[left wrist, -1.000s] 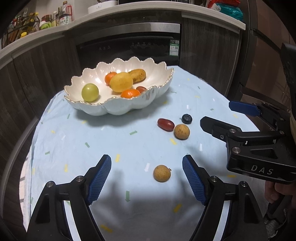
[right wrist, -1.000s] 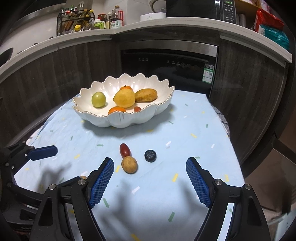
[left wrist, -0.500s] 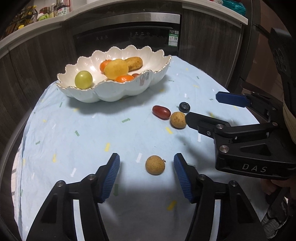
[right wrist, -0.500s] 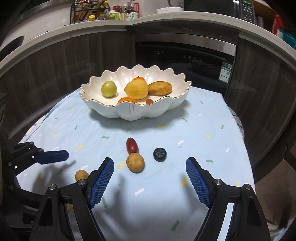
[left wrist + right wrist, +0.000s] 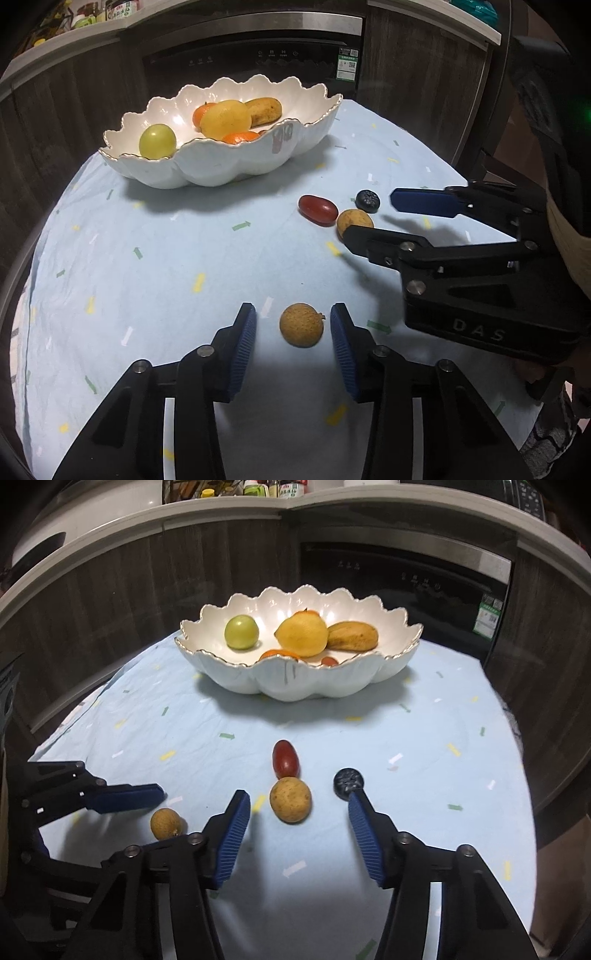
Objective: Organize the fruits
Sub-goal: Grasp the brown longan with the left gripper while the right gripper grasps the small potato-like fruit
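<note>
Left wrist view, lowest in the frame: my left tongs (image 5: pixel 293 332) stand apart around a tan longan (image 5: pixel 301 324), the right pad just beside it, the left pad showing a clear gap. The jaws have just been closing, with the fruit between them, nothing pressed yet. In the right wrist view, my right tongs (image 5: pixel 299 823) have also just been closing and are apart too, with a second longan (image 5: pixel 290 799) between their tips, nearer the left pad. The right tip sits just below a blueberry (image 5: pixel 348 782).

Higher in that frame a red oval fruit (image 5: pixel 285 758) touches the second longan. Farther up stands the scalloped white bowl (image 5: pixel 295 686), with several fruits already inside.

I judge this the grasp step: two loose fruits being taken at once. Next I should finish both squeezes gently, since round fruit may roll on the blue-clothed counter (image 5: pixel 166 258), and keep the right tip off the blueberry.
</note>
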Demonstrator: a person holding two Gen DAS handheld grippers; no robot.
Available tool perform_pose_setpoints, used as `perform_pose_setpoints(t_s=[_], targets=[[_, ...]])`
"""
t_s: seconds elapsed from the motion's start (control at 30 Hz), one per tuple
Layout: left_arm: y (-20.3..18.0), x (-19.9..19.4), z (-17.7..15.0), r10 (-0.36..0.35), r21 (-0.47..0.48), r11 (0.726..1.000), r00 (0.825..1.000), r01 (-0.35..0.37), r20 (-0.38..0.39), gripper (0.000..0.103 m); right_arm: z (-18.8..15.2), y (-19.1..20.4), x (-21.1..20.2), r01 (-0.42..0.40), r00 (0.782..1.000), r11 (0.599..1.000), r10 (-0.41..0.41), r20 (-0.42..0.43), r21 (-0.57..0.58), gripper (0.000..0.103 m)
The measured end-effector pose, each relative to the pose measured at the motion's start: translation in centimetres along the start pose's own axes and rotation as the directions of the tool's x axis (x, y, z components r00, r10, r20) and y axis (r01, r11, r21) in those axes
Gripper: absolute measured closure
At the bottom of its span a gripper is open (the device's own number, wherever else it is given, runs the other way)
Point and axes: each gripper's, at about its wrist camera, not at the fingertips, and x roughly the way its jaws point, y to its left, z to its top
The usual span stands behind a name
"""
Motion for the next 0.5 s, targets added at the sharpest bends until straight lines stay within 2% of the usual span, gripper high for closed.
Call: perform_pose_setpoints(t_s=[0.1,0.27,0.5], targets=[[0.1,0.1,0.1,-0.007,-0.011,1.000,1.000,0.007,0.000,0.064,0.1,0.0,0.3,-0.010,1.000,1.000,0.010,-0.013,0.003,0.050],[0.3,0.2,0.1,-0.015,-0.021,1.000,1.000,0.015,0.004,0.070,0.1,0.0,1.0,-0.023,0.999,1.000,0.023,-0.049,0.003,0.059],[0.2,0.0,-0.1,-0.036,-0.013,0.999,0.999,0.036,0.009,0.079,0.1,-0.1,1.8,-0.026,0.996,1.000,0.026,-0.084,0.004,0.060]])
